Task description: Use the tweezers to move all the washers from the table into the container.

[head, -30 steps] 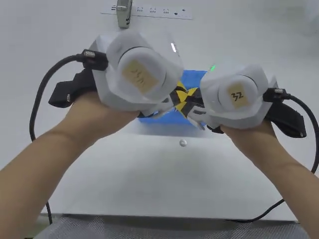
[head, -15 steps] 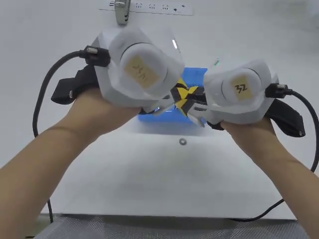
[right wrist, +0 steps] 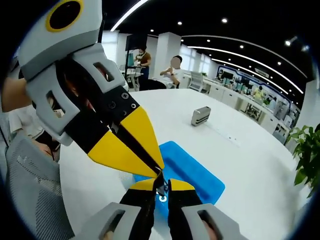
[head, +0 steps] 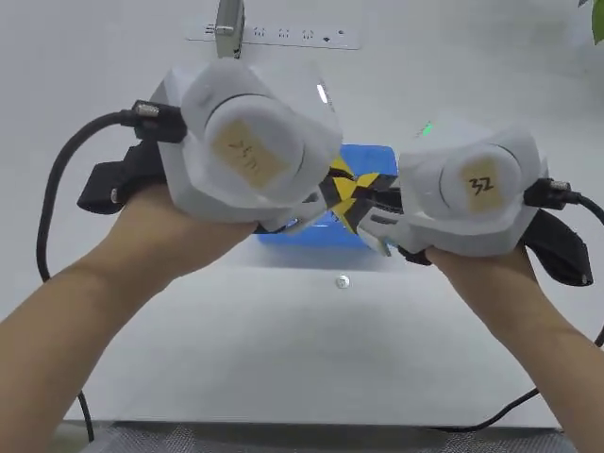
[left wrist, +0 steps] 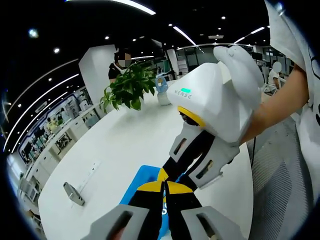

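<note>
My left gripper has its jaws pressed together. My right gripper is nipped on a thin dark sliver, the tweezers I judge, and both tips crowd over the blue container. One washer lies on the table just near of it, and a bump between tips this close could twist the tweezers loose.

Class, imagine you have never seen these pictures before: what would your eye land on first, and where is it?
First come the two bulky white grippers in the head view, the left gripper and the right gripper, their yellow-and-black jaws pointing at each other with tips close together over the blue container. Next is one small washer lying alone on the white table, just on the near side of the container.
</note>
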Motion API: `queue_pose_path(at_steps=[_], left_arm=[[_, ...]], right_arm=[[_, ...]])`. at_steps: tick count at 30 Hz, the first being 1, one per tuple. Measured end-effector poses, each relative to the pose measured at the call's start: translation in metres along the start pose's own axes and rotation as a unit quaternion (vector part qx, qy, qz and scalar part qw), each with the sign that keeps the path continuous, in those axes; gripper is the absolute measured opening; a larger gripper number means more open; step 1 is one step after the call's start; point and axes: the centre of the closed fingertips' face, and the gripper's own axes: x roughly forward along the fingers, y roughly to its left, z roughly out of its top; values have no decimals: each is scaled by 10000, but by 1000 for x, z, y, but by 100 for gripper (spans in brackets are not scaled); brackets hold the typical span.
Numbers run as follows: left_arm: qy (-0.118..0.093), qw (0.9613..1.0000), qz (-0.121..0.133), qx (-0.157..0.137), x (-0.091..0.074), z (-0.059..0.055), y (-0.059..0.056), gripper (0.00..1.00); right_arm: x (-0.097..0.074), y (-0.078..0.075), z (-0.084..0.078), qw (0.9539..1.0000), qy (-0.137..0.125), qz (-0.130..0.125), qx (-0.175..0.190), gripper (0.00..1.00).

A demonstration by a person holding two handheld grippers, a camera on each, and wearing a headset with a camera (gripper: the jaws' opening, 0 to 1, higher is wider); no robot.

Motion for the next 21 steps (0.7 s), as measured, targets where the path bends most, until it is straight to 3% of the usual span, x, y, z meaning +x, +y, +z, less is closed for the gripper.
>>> queue_pose_path(at_steps=[12, 17, 21], left_arm=[[-182, 9997, 50, 167, -24, 22, -13, 0], [-129, 9997, -28, 217, -25, 19, -23, 0], [-88, 9999, -132, 57, -21, 10, -31, 0]], right_arm=[[-28, 10, 17, 9993, -316, -135, 144, 5], [-30, 20, 11, 9992, -309, -56, 233, 5], [-27, 28, -1, 9994, -174, 24, 290, 5]])
